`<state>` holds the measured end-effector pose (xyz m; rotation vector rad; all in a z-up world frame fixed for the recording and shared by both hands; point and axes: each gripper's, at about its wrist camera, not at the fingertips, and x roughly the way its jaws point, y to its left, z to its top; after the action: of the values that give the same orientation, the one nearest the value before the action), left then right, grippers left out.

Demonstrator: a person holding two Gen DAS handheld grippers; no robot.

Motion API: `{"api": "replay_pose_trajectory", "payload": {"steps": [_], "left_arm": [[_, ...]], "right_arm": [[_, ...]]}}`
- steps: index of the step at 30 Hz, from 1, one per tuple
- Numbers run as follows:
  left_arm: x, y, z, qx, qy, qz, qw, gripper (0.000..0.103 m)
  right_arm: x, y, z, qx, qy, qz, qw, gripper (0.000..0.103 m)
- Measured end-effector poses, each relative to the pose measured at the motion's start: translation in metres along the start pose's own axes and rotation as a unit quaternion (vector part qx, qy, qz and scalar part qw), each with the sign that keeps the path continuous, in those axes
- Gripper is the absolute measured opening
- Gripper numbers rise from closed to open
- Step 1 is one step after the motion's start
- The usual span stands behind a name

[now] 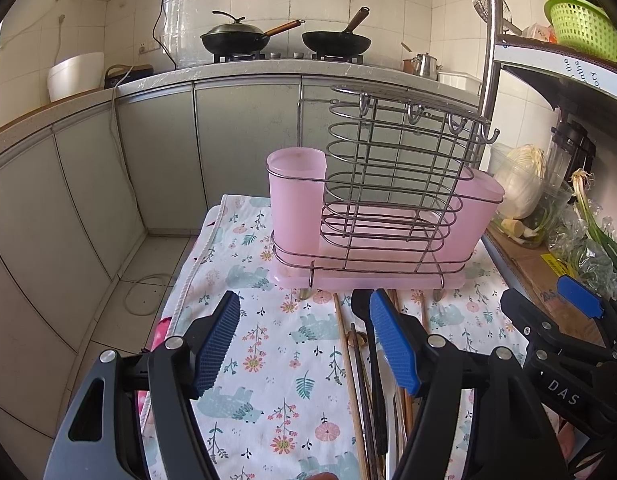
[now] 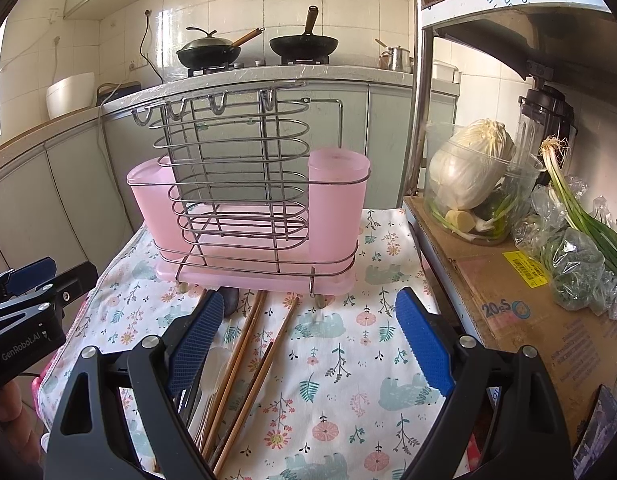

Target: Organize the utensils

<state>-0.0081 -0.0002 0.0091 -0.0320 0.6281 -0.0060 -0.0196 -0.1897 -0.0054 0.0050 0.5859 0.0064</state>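
Note:
A wire utensil rack point(image 1: 392, 184) point(image 2: 236, 184) with pink plastic cups and a pink drip tray stands at the far end of a floral cloth. Several wooden chopsticks point(image 2: 248, 356) point(image 1: 348, 360) lie in front of it with a black spoon point(image 1: 366, 320) point(image 2: 229, 300) and a white spoon point(image 2: 210, 376). My left gripper point(image 1: 304, 340) is open above the cloth, its right finger over the utensils. My right gripper point(image 2: 312, 340) is open too, with the chopsticks below its left finger. Each gripper shows at the edge of the other's view point(image 1: 564, 328) point(image 2: 28, 304).
The floral cloth point(image 1: 268, 360) point(image 2: 348, 360) covers a small table with a floor drop on its left. A cardboard box point(image 2: 528, 312) with cabbage in a clear tub point(image 2: 472, 176) and bagged greens sits right. A metal shelf post point(image 2: 422, 80) rises behind it.

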Motion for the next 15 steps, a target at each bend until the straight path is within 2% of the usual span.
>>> {"api": "replay_pose_trajectory", "payload": {"steps": [15], "left_arm": [[0.0004,-0.0005,-0.0049,0.006,0.007,0.000,1.0000,0.067]], "right_arm": [[0.0014,-0.0012,-0.0041,0.005,0.011,-0.001,1.000,0.088]]}}
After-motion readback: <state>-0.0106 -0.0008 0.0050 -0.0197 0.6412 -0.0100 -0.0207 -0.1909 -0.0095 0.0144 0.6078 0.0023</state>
